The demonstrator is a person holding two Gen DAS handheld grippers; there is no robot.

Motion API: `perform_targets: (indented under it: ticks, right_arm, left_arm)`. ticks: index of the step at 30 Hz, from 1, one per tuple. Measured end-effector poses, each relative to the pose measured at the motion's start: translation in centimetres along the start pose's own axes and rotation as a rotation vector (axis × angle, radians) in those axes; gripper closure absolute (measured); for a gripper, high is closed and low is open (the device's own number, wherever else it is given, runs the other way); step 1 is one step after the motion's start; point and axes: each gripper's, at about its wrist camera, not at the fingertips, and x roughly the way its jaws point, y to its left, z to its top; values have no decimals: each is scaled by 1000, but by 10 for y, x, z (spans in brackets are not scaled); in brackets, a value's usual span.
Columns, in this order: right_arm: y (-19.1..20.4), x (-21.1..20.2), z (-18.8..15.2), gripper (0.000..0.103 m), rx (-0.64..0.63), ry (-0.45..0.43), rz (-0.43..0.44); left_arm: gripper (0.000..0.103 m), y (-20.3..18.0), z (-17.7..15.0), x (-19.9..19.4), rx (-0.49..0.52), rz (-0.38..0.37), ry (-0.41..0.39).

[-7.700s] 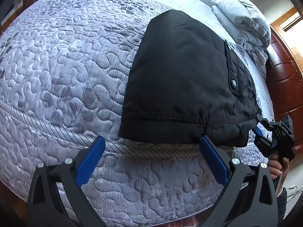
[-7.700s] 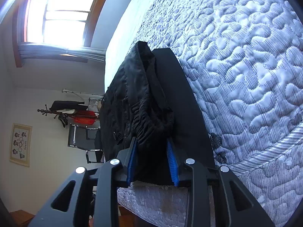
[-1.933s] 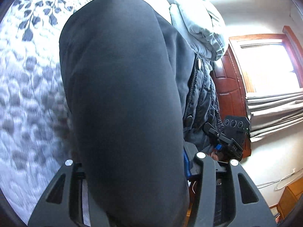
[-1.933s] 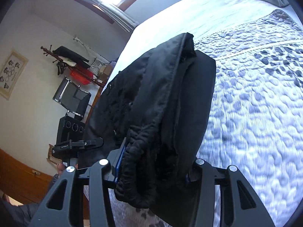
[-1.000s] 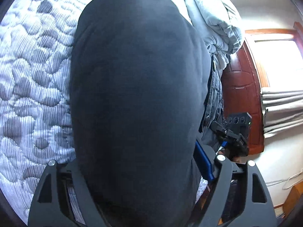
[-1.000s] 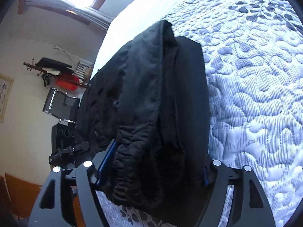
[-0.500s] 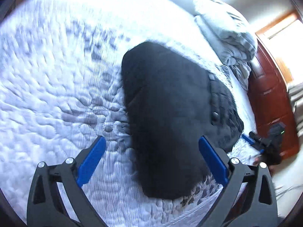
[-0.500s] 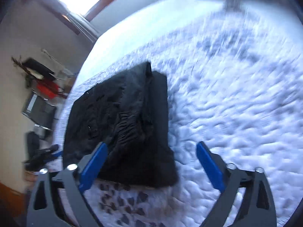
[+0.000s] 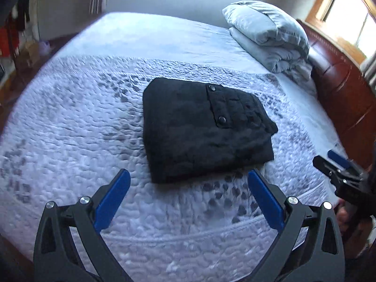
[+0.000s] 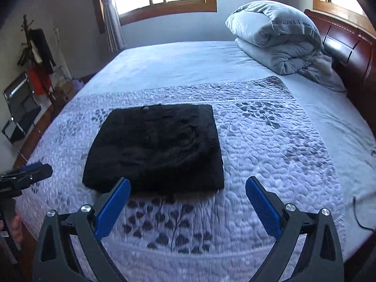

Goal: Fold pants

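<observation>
Now the pants (image 9: 202, 129) lie as a thick black folded bundle on the quilt (image 9: 70, 129), well short of the rolled duvet (image 9: 268, 35). They look soft, padded and fairly bulky, best pinched at the layered near edge. Both the left gripper (image 9: 188, 199) and right gripper (image 10: 186, 202) have just been opening; wide apart and empty, they hang clear, whereas a second ago the bundle filled their jaws.
</observation>
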Motion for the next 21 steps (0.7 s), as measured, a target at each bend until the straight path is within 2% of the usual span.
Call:
perform_targets:
  ticks: [2,8,13,16,21]
  right_arm:
    - [2,-11,-5,4,1,2,-31]
    - [1,-36,-18,4,58,15,-41]
    - [6,-59,-26,4,76,11,-47]
    - [9,-68,-29,4,66,14,-91]
    - [11,-82,-34,4,82,10,-84]
  left_arm:
    - [3,-7,-6,-12,31,22,-1]
    - [3,-22,-23,-52,66,73,-39]
    - [3,-38,-34,-78,120,151,-70]
    - [3,-47,-40,-91,150,170,-85]
    - [3,-60,-51,-109,177,184,-106]
